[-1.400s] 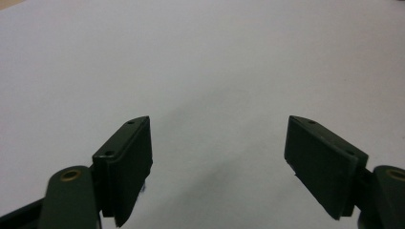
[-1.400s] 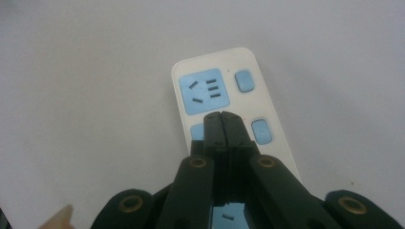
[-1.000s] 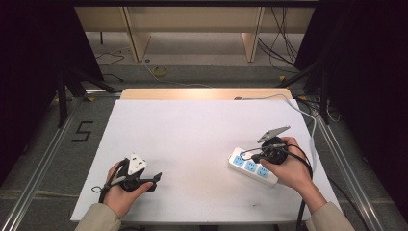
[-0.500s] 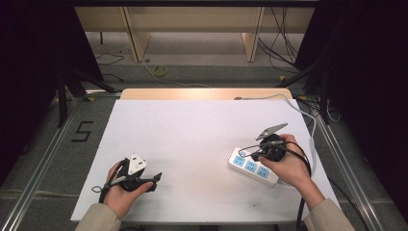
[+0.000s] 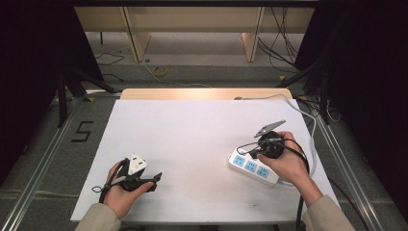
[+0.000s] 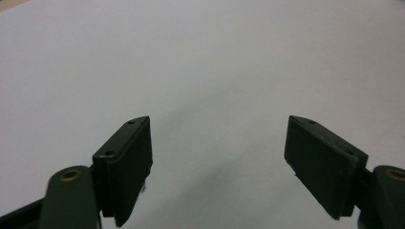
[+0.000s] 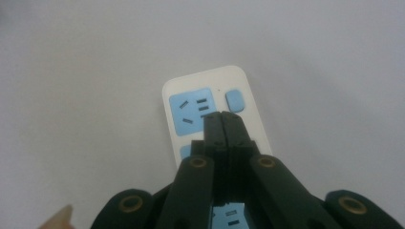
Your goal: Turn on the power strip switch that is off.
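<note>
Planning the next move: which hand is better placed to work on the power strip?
Right. The right gripper, jaws shut, hovers directly over the power strip; the left gripper, jaws open, sits far across the table.

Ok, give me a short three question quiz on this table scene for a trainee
1. True or false: the right claw is shut.
2. What lies under the right claw? A) power strip B) mug C) book
3. What is between the jaws of the left claw?

Key:
1. True: its jaws meet, with nothing between them.
2. A: the white power strip with blue sockets.
3. Nothing: it is open above the bare white table.
</note>
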Motion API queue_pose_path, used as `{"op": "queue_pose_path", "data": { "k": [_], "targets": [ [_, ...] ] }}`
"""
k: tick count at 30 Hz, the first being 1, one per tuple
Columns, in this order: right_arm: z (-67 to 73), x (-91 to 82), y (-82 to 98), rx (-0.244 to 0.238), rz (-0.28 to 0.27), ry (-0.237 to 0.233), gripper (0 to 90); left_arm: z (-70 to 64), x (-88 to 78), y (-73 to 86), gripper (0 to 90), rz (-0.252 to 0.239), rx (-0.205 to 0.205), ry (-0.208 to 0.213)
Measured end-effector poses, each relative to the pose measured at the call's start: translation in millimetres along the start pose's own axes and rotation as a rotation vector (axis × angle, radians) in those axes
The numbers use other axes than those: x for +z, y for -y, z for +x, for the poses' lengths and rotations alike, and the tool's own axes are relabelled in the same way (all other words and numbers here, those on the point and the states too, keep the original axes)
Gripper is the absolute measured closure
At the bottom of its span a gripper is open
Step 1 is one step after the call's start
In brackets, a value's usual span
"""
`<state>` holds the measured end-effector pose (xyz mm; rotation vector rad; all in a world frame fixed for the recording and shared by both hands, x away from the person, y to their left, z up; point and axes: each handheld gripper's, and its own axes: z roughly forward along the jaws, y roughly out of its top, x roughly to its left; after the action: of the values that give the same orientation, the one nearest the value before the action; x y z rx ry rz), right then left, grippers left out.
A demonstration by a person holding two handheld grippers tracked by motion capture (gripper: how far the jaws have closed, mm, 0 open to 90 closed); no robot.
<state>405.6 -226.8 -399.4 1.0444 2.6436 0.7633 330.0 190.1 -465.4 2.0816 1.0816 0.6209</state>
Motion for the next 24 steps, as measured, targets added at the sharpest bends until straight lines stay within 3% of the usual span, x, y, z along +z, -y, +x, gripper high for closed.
{"op": "queue_pose_path", "data": {
  "k": [24],
  "targets": [
    [-3.1,5.1,-13.9,-0.009,0.017,0.014,90.0,-0.1,0.1,-0.3,24.6,-0.001,0.0,0.001]
  ]
}}
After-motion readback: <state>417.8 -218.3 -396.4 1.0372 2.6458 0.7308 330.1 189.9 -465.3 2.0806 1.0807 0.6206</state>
